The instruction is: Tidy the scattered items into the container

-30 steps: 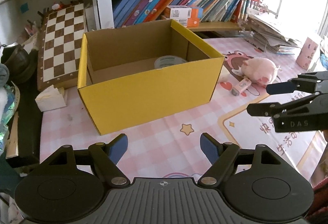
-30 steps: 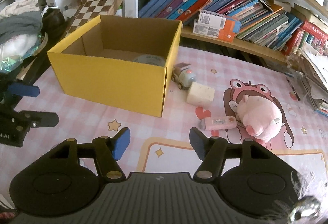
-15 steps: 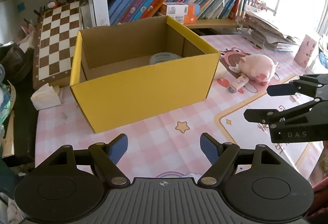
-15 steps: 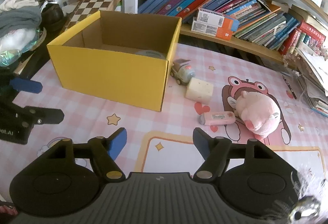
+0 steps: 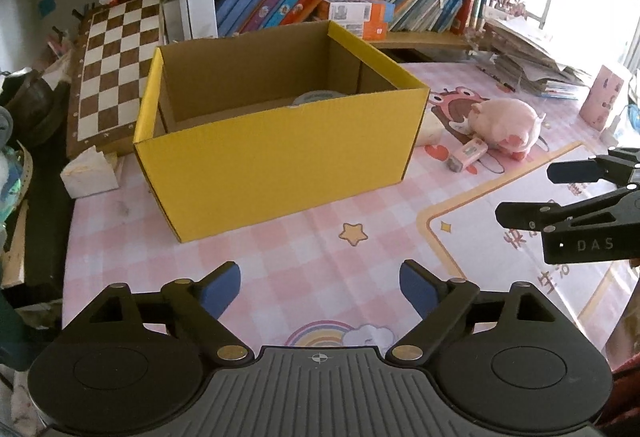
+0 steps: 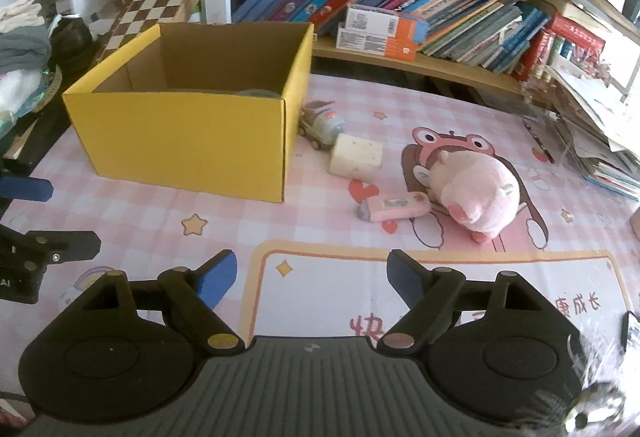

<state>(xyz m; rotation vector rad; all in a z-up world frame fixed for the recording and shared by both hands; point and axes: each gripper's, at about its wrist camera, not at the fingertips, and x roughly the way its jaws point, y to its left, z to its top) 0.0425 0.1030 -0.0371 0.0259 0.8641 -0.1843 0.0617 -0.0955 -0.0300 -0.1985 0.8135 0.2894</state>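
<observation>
While both sit above the desk (image 6: 248,225), left hand-held gripper (image 5: 320,283) and right hand-held gripper (image 6: 312,273) are released, holding nothing. Yellow box (image 6: 188,141) holds a round item; toy car (image 6: 322,125), pale block (image 6: 355,157), pink tube (image 6: 394,207), plush pig (image 6: 474,191) lie right of it.

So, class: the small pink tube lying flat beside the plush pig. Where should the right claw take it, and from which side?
Grip the pink tube across its narrow width, near mid-length, coming from above. It lies flat and slightly slanted, its grey cap end free, its far end apparently against the plush pig, so turn the open right claw to straddle the long sides.
</observation>
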